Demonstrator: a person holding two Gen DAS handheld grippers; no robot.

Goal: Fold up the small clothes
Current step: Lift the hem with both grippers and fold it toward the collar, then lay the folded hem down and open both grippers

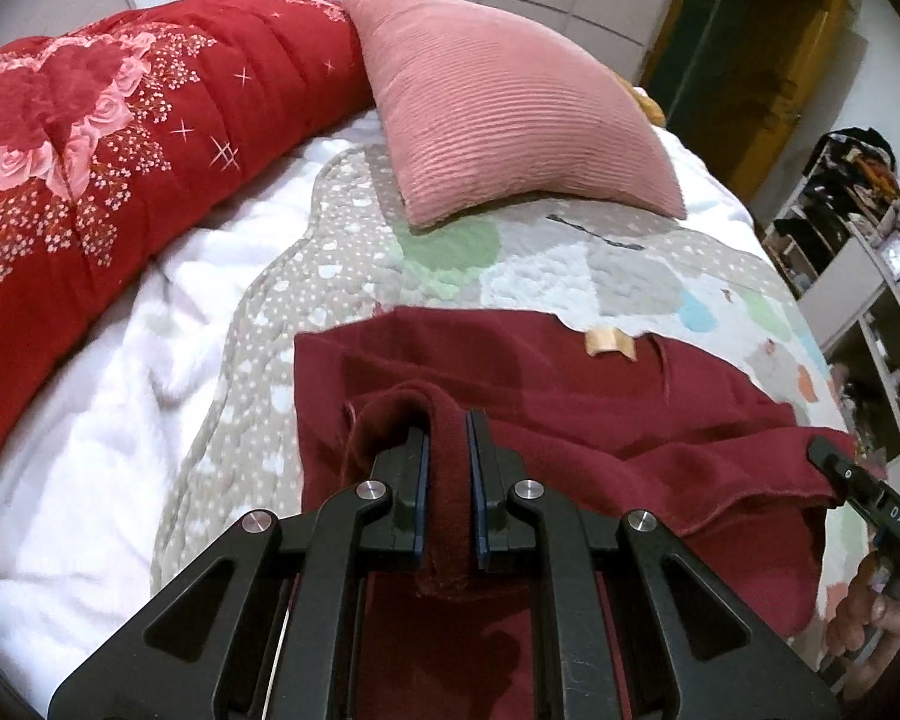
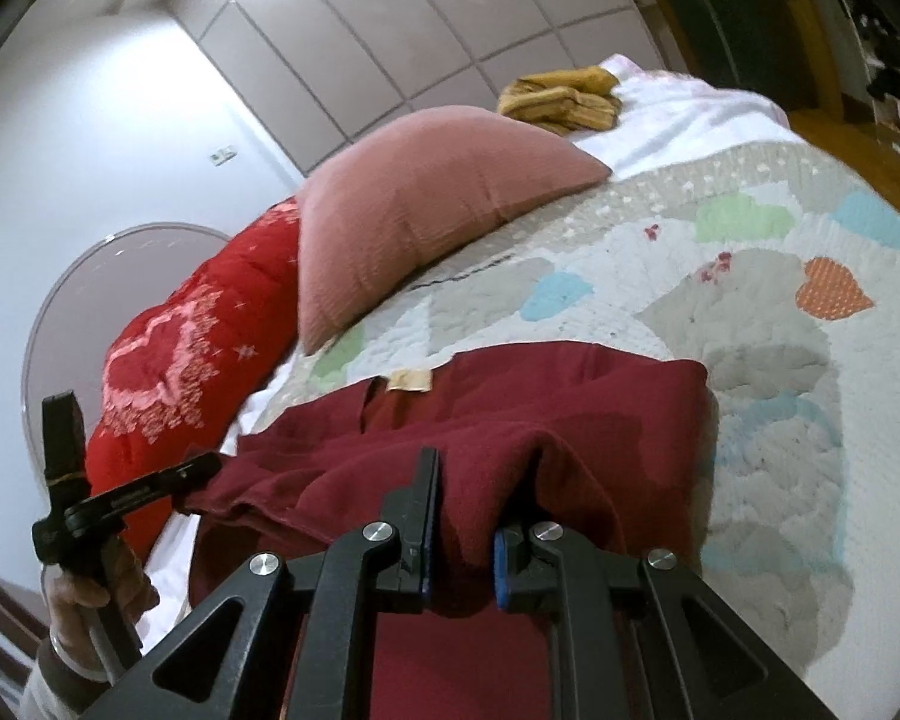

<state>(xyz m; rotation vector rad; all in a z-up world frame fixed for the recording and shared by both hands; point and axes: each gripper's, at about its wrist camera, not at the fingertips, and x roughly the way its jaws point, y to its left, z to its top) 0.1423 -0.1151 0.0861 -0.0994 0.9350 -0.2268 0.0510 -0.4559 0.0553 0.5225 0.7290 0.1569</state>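
Pinching fuzzy maroon garment [image 1: 570, 396] folds, left tongs [image 1: 448, 438], right tongs [image 2: 468, 504], puffy patchwork quilt [image 2: 750, 312].

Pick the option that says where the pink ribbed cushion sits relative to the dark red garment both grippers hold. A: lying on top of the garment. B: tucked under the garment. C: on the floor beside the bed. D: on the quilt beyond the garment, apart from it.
D: the pink cushion rests on the quilt past the dark red garment, with bare quilt between them.
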